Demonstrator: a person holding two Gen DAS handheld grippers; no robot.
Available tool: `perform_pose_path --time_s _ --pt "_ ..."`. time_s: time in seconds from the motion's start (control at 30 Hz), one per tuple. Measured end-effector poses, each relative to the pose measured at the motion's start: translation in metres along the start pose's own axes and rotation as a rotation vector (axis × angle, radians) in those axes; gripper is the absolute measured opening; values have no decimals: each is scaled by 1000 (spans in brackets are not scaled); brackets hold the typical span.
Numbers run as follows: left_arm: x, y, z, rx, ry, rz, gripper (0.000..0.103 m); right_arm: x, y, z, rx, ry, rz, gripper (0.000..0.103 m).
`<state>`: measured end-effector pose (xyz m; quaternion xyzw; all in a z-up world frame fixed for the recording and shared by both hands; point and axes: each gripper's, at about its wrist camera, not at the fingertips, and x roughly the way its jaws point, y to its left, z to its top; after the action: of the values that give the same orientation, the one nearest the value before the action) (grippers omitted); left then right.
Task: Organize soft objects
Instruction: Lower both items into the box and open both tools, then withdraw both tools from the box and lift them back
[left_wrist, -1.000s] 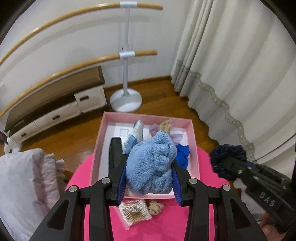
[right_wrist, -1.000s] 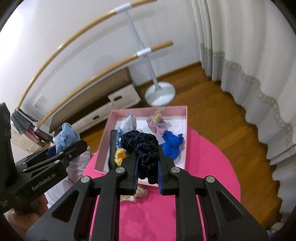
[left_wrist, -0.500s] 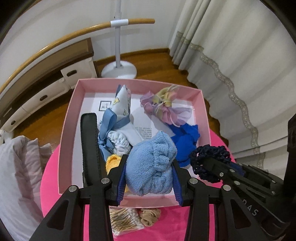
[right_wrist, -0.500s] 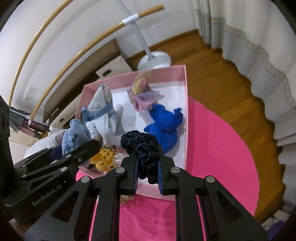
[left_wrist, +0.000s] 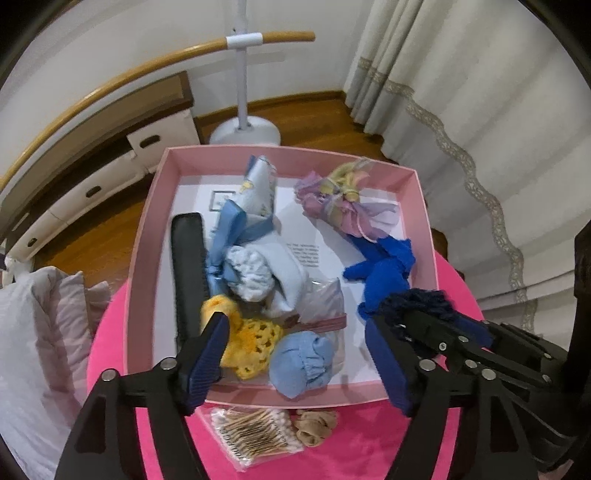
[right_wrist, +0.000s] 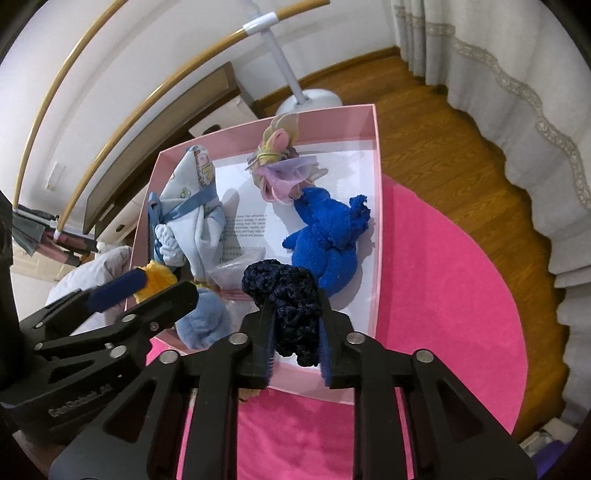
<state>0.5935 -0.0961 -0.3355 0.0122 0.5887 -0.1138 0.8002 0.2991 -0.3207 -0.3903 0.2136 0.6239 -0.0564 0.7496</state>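
Left gripper (left_wrist: 295, 363) stands spread over the pink box's (left_wrist: 421, 206) near wall, jaws just opened; the light blue towel roll (left_wrist: 301, 363) lies loose between them inside the box, evidently released for storage. Right gripper (right_wrist: 297, 339), jaws just easing apart, has the navy scrunchie (right_wrist: 291, 295) between its pads above the same wall; whether they press it cannot be told.

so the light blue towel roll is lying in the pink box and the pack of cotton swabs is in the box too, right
Not quite. The light blue towel roll does lie in the pink box, between the open fingers of the left gripper. The pack of cotton swabs, though, is outside the box, on the pink cloth by its near wall. The left wrist view shows this.
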Motion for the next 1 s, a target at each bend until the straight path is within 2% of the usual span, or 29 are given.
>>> perform_pose_path --time_s 0.1,0.17,0.2,0.27,0.33,0.6,1.0 --pt "-10 7 -11 -19 -36 7 76 -3 3 0 -13 -14 -1 44" --pt "-20 15 -18 -33 -64 15 80 -8 5 -1 -20 -28 -14 68" --pt "-24 19 -21 -38 -76 19 82 -9 6 -1 -20 -33 -18 75" --pt "-37 27 -29 -46 -105 38 92 -13 8 -2 -24 -47 -30 97" --pt "-49 31 -39 -42 -139 70 94 -19 12 -4 -35 -65 -44 103" --pt "-102 38 -74 -41 -229 134 96 -55 33 -23 -58 -126 -104 103" --pt "-207 41 -145 -67 -355 132 100 -156 75 -81 -110 -280 -92 103"
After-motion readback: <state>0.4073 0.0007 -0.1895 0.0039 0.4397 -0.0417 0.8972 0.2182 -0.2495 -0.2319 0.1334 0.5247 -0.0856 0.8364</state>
